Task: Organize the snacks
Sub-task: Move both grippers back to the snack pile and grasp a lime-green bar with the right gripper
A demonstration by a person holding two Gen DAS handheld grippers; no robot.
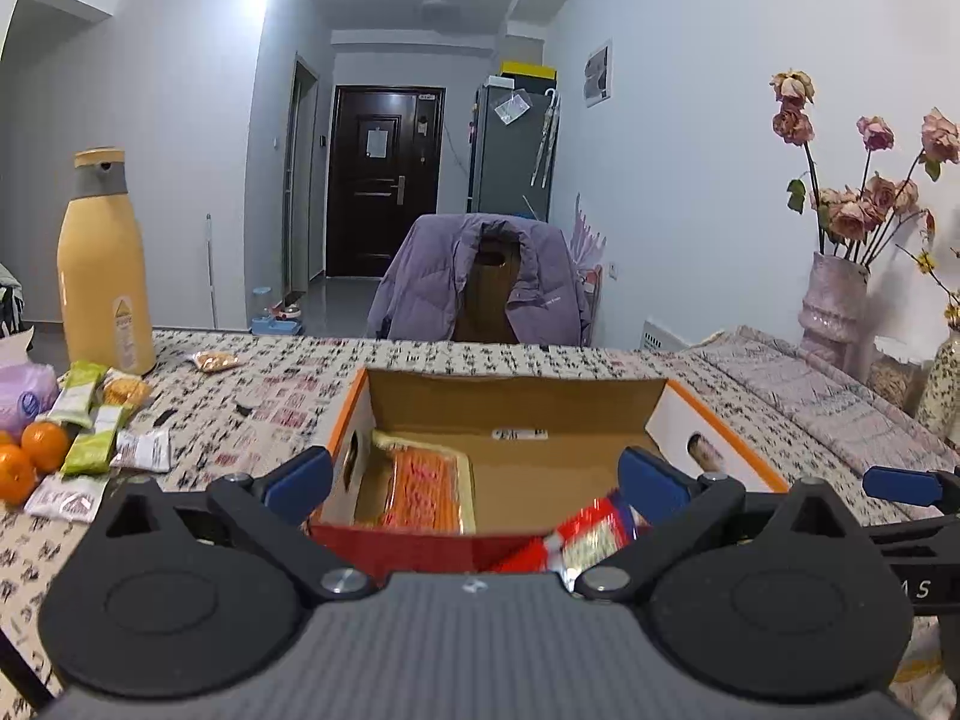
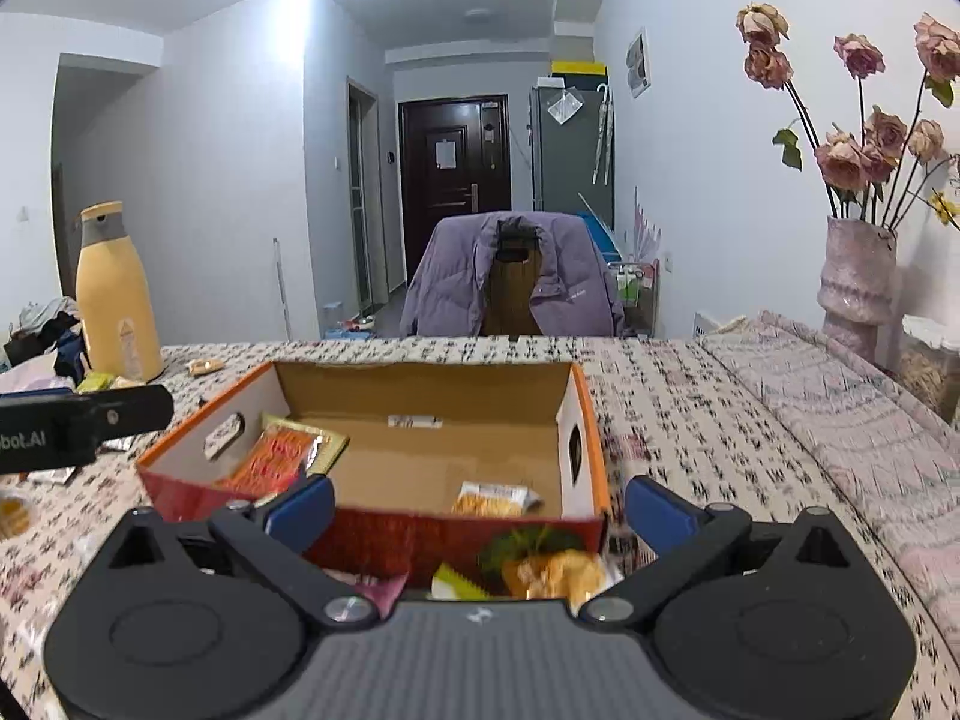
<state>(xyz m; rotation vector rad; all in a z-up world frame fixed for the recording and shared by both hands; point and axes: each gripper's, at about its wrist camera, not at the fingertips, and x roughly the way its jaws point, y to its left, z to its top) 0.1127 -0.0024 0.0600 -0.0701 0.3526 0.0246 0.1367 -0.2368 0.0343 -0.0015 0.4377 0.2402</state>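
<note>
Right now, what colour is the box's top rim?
Orange, on the cardboard box; clearest in the right wrist view.

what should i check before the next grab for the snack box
1. Left hand-held gripper open: ok, nothing between its fingers.
2. Right hand-held gripper open: ok, nothing held.
3. Cardboard box upright with room inside: ok; it holds an orange-red packet and a small cracker packet.
4. Loose snacks remain: ok, green bars and white packets lie left of the box.
5. Red wrapper inside or outside the box: cannot tell.
6. Yellow bottle clear of the snacks: ok, standing behind them.
</note>
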